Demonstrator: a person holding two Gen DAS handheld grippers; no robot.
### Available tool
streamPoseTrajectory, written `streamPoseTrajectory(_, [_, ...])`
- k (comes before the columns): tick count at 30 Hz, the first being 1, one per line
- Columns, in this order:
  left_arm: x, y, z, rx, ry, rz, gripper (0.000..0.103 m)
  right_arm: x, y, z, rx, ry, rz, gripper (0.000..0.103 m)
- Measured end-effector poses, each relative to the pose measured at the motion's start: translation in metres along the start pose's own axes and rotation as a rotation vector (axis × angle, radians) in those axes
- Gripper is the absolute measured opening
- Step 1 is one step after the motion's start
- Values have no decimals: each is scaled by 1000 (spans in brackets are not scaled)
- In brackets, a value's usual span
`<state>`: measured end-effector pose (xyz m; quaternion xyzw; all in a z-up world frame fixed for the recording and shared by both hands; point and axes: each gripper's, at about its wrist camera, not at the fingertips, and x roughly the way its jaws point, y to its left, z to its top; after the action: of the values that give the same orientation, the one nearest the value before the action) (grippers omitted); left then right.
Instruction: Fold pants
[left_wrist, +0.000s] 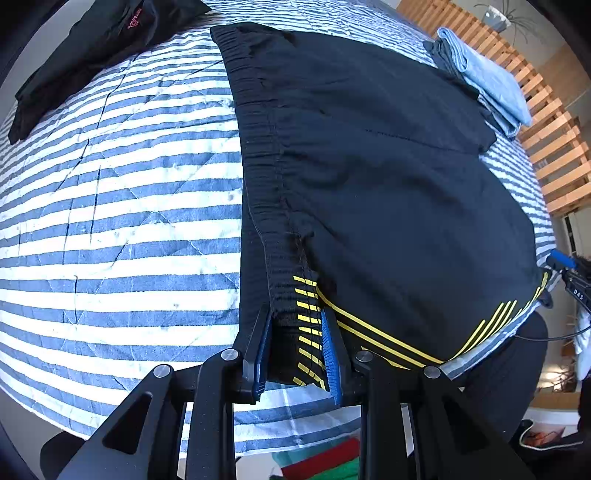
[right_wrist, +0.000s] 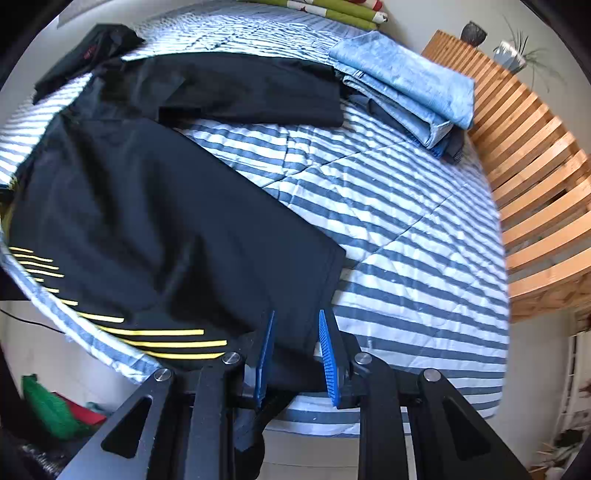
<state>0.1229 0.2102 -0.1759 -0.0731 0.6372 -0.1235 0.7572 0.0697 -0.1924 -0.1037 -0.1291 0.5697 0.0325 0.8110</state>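
Nearest the lens, the left claw (left_wrist: 295, 347) is clenched on the ribbed waistband of the black pants (left_wrist: 369, 166), right at the yellow side stripes (left_wrist: 384, 336). The right claw (right_wrist: 295, 350) pinches the hem of the near leg. The pants lie spread on the striped bed cover (left_wrist: 110, 221), one leg angled off toward a stack of folded jeans (right_wrist: 406, 81). The cloth looks light, limp and a bit slick, so it will likely sag and slide; waistband and hem seams, being thicker, give the surest hold.
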Motion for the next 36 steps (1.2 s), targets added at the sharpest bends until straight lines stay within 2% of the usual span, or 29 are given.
streamPoseTrajectory(4, [-8, 3, 4, -5, -19, -19, 27, 6, -50, -5, 192, 38, 138, 22])
streamPoseTrajectory(7, [-13, 6, 7, -7, -32, -32, 27, 13, -77, -8, 287, 67, 206, 22])
streamPoseTrajectory(9, [-13, 6, 8, -5, -33, -34, 27, 20, -82, -8, 315, 93, 239, 22])
streamPoseTrajectory(12, [-12, 5, 8, 1, -28, -37, 27, 36, -78, -8, 321, 169, 339, 22])
streamPoseTrajectory(16, [-15, 10, 7, 2, -32, -51, 27, 47, -68, -16, 333, 242, 384, 22])
streamPoseTrajectory(20, [-17, 12, 10, -16, -29, -86, 27, 46, -63, -21, 344, 245, 377, 23])
streamPoseTrajectory(22, [-23, 15, 12, -26, -34, -109, 27, 44, -56, -16, 326, 224, 351, 3])
streamPoseTrajectory(26, [-40, 14, 18, -7, -91, -127, 27, 33, -52, 6, 299, 155, 279, 3])
streamPoseTrajectory(30, [-47, 15, 16, 1, -85, -126, 27, 15, -64, 17, 332, 95, 247, 3])
streamPoseTrajectory(33, [-54, 18, 20, -30, -75, -161, 27, -4, -70, 24, 341, 45, 225, 3])
streamPoseTrajectory(36, [-75, 9, 32, -14, -105, -180, 27, -35, -78, 46, 332, -40, 196, 3])
